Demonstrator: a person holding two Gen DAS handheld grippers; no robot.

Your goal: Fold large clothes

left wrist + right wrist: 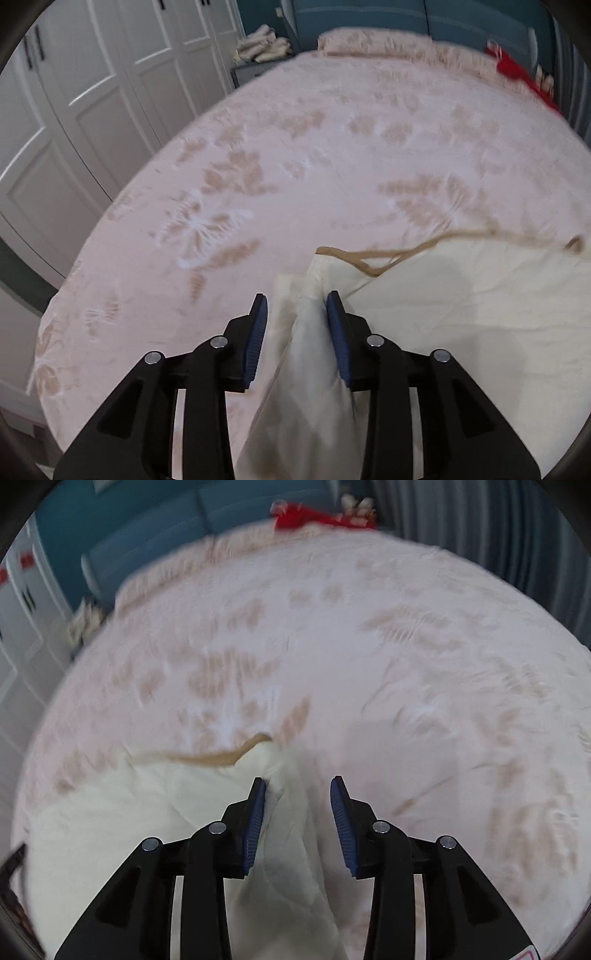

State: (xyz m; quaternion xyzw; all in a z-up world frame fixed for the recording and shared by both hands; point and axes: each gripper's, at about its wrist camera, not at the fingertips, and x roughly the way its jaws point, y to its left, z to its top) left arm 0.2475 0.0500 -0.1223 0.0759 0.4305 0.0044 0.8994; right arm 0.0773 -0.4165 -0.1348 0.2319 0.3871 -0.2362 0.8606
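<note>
A cream garment (461, 314) with a tan trim (406, 251) lies spread on the pink floral bed cover (295, 147). One bunched corner of it rises between the fingers of my left gripper (296, 295). The jaws stand apart: the cloth leans on the right pad (338, 332) and a gap shows at the left pad. In the right wrist view the same garment (129, 812) and its tan trim (221, 757) lie at the left. A fold of it hangs between the fingers of my right gripper (298, 778), touching only the left pad (255, 823). Both grippers are open.
White wardrobe doors (92, 92) run along the bed's left side. A teal headboard (369, 18), a matching pillow (388, 46) and a red cloth (517, 70) are at the far end. Pale folded cloth (262, 44) sits on a bedside stand. A striped curtain (480, 524) hangs at the right.
</note>
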